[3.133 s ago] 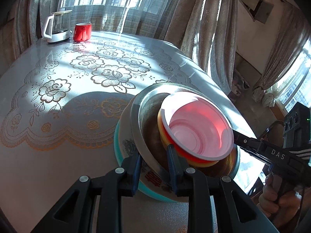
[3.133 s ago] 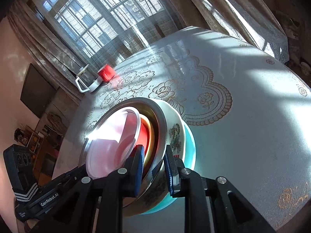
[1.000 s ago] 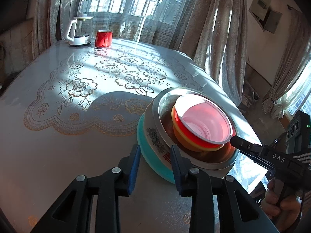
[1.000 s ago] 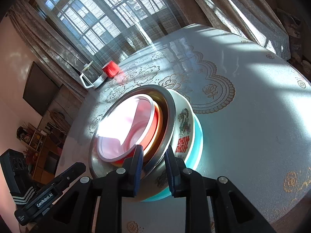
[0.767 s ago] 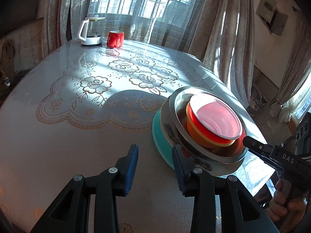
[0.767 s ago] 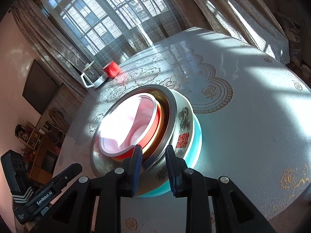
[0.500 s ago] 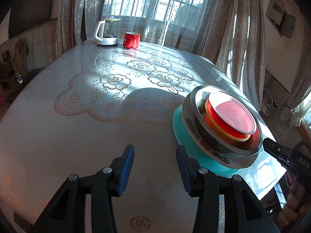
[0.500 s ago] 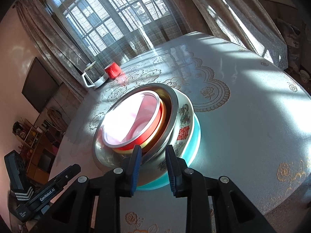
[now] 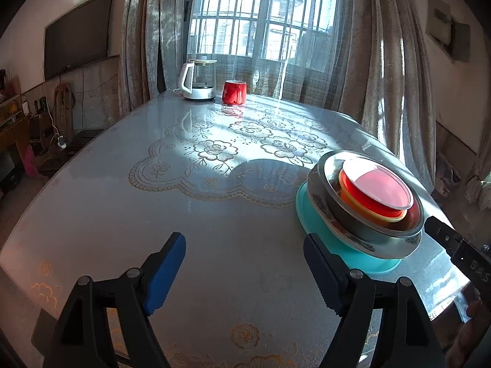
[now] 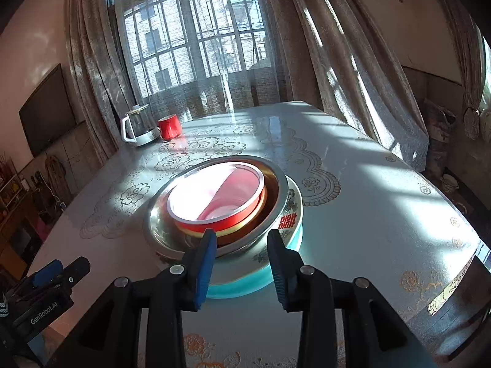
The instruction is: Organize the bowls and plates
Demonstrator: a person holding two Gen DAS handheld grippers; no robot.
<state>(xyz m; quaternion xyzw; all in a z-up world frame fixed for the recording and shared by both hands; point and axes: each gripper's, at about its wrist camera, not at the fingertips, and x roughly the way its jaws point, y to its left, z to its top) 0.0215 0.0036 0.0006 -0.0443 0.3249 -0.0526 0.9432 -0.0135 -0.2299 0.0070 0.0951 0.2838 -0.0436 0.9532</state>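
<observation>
A nested stack stands near the table's right edge: a teal plate [image 9: 362, 260] at the bottom, a patterned white bowl [image 9: 325, 211], a steel bowl [image 9: 365, 230], and a red bowl [image 9: 376, 188] with a pale inside on top. My left gripper [image 9: 244, 240] hangs over bare tablecloth left of the stack, jaws opening wide, nothing between them. In the right wrist view the red bowl [image 10: 214, 193] and steel bowl [image 10: 277, 193] lie just beyond my right gripper [image 10: 242, 236]. Its jaws are opening, and the pads are off the teal plate [image 10: 245, 288] behind the gap.
A glass kettle [image 9: 198, 81] and a red mug [image 9: 234, 92] stand at the table's far end by the window. The lace-patterned tablecloth [image 9: 214, 153] covers the rest of the table. The table's edge runs close to the right of the stack. Curtains hang behind.
Both grippers have let go of the stack's rim and drawn back from it. Their jaws have spread apart, the left much wider. The stack rests on the table.
</observation>
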